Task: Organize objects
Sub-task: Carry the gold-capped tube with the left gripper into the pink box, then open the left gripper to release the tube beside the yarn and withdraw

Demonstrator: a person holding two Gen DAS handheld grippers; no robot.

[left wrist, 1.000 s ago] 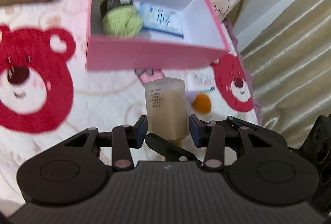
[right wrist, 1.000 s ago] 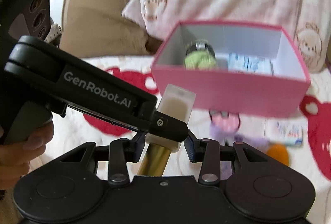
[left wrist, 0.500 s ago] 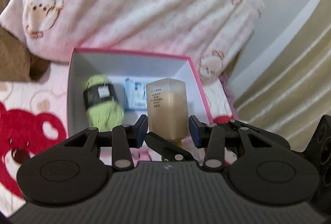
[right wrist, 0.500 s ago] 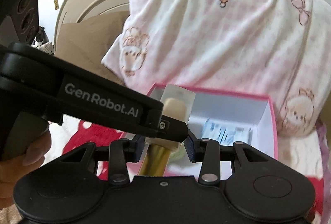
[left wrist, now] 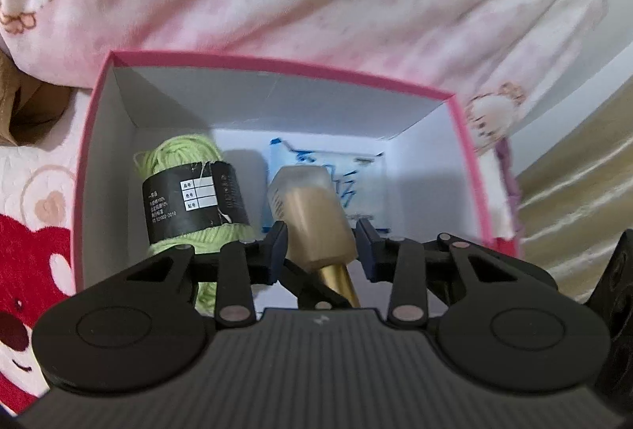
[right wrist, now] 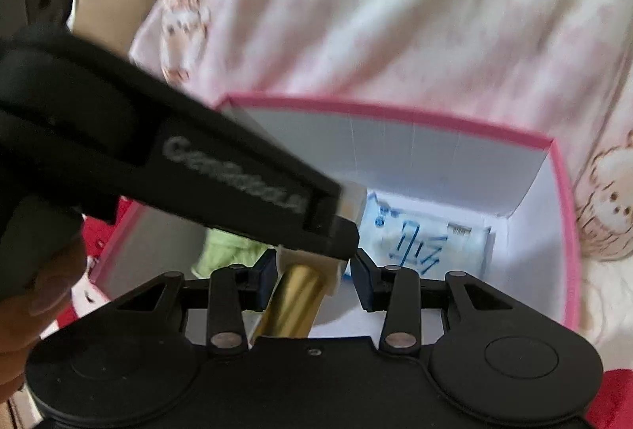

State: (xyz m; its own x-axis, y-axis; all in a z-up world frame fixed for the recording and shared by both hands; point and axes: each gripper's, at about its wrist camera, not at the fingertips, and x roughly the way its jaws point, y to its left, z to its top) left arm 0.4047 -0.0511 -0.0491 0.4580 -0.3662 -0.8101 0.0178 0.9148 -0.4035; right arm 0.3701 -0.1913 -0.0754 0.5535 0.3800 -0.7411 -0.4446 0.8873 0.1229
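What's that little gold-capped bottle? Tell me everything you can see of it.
The bottle is frosted, square-sided, seemingly plastic, filled with beige liquid, with a shiny gold cap toward the camera and small print on one side. It tilts over the open pink box, gripped between the left gripper's fingers.

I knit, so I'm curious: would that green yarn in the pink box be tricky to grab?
The green yarn looks soft, so it would probably squash rather than slip. Its black paper band might slide or tear if pinched. Lying on its side in the pink box, it could roll when nudged.
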